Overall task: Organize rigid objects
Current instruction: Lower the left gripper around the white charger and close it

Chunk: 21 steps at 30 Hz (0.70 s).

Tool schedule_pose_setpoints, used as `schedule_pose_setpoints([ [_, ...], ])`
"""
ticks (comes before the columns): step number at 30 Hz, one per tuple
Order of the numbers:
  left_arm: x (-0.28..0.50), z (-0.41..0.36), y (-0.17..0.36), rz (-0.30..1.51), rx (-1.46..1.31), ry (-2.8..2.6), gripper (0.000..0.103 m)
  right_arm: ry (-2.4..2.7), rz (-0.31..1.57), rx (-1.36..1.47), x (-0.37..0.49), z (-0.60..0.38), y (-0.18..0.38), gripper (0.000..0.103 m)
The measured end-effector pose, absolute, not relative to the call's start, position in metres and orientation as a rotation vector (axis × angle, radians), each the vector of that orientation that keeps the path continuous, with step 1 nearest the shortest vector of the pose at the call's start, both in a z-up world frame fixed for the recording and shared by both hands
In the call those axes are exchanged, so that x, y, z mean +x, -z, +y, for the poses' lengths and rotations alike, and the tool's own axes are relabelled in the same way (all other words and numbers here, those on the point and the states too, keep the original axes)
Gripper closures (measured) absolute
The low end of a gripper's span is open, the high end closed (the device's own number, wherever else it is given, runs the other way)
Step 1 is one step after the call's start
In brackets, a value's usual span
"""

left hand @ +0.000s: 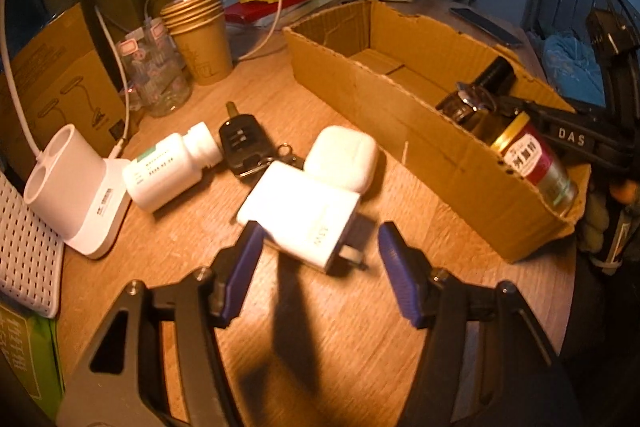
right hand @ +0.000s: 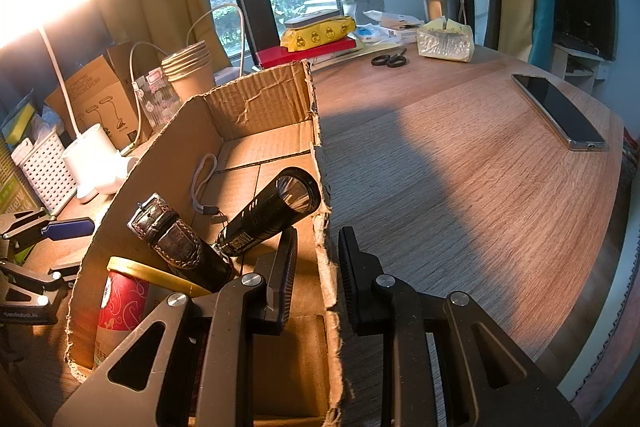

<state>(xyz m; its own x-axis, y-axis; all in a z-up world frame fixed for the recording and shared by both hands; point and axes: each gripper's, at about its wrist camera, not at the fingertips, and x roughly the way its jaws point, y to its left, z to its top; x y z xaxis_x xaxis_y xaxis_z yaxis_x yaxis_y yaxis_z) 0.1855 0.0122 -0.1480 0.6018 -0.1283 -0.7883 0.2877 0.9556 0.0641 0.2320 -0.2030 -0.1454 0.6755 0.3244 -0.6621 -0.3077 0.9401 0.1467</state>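
Hovering over the wooden table [left hand: 360,327] in the left wrist view, the left gripper [left hand: 320,247] is standing with its blue pads parted around the near end of a white charger [left hand: 298,213]; the pads are not pressing on it. Just behind the charger a white earbud case [left hand: 342,157] is lying, with a black car key [left hand: 240,143] and a white pill bottle [left hand: 172,169] beside it. To the right, the cardboard box [left hand: 360,95] is holding a red-labelled jar [left hand: 534,163] at its near end.

Turning to the right wrist view, the right gripper [right hand: 318,267] is sitting clamped on the box's torn side wall [right hand: 324,227], one pad inside and one outside. Inside the box a black flashlight [right hand: 272,213] is leaning beside a leather-strapped watch [right hand: 176,239] and the jar [right hand: 120,303]. A phone [right hand: 560,111] is lying well apart on the table.
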Motion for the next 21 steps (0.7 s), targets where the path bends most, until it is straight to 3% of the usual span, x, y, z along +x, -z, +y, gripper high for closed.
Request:
schedule_pose_setpoints([
  [11, 0.198, 0.016, 0.147, 0.901, 0.259, 0.258, 0.04, -0.356, 0.748, 0.024, 0.232, -0.203, 0.146, 0.08],
  [15, 0.208, 0.011, 0.146, 0.906, 0.32, 0.314, 0.034, -0.356, 0.749, 0.024, 0.232, -0.203, 0.146, 0.08],
  [21, 0.214, 0.003, 0.148, 0.921, 0.407, 0.338, 0.034, -0.356, 0.748, 0.025, 0.232, -0.203, 0.146, 0.08],
])
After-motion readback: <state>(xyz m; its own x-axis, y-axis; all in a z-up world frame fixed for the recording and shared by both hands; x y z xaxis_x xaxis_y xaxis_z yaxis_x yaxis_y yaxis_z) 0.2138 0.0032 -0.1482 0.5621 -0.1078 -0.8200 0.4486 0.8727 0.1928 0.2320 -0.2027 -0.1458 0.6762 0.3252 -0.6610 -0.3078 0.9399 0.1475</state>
